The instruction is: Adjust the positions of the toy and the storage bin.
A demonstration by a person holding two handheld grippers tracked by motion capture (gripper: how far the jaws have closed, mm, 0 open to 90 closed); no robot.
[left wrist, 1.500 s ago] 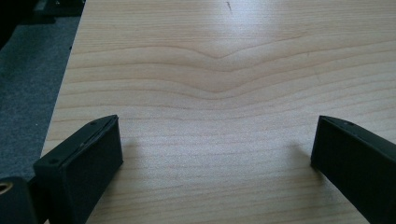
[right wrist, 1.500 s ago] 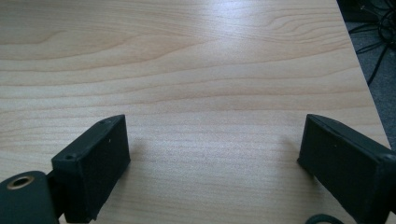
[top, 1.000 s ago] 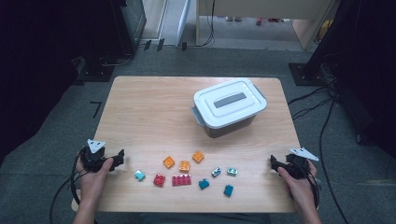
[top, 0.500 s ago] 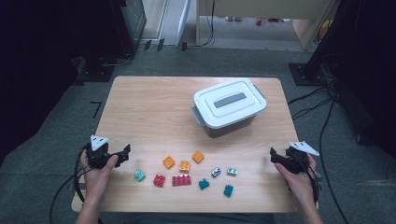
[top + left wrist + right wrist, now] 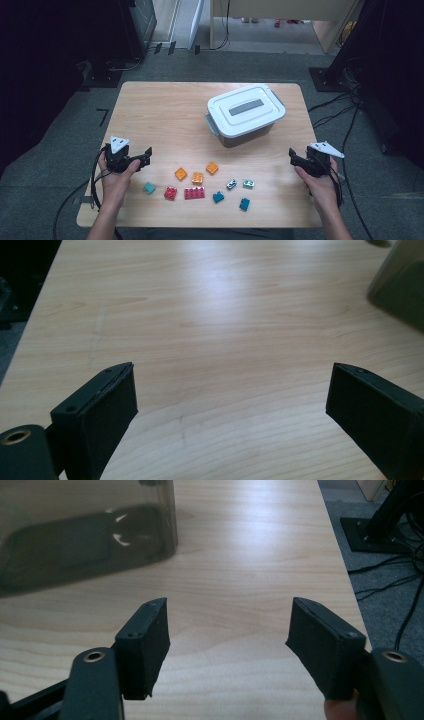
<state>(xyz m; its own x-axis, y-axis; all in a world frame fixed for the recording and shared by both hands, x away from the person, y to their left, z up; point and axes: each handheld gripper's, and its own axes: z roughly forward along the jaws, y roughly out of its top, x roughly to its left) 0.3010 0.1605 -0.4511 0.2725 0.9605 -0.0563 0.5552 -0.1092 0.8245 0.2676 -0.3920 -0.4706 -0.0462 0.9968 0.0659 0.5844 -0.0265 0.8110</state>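
Two grippers hover over the near edge of the wooden table (image 5: 160, 115), one in each of my hands. My left gripper (image 5: 142, 156) sits near the near-left corner, its jaws spread wide with nothing but bare tabletop between them, as the left gripper view (image 5: 230, 390) shows. My right gripper (image 5: 295, 159) sits by the right edge toward the near-right corner; its jaws have just been closing, yet they stand well apart in the right gripper view (image 5: 227, 630), with bare wood between them and nothing in their hold.

Between the two grippers, along the near edge, lies a loose scatter of toy bricks. Three orange bricks (image 5: 197, 178) form a short rising line toward the middle of the table. Nearer the edge, a small red brick (image 5: 170, 192) lies just beside a longer red brick (image 5: 194, 193). A teal brick (image 5: 149, 188) lies closest to my left gripper, apart from it. Two more teal bricks (image 5: 218, 197) lie nearest the edge, and two pale bricks (image 5: 248, 184) sit toward my right gripper.

Farther back, toward the right edge, stands a grey bin (image 5: 240, 134) with its white lid (image 5: 246, 109) on, turned at an angle.
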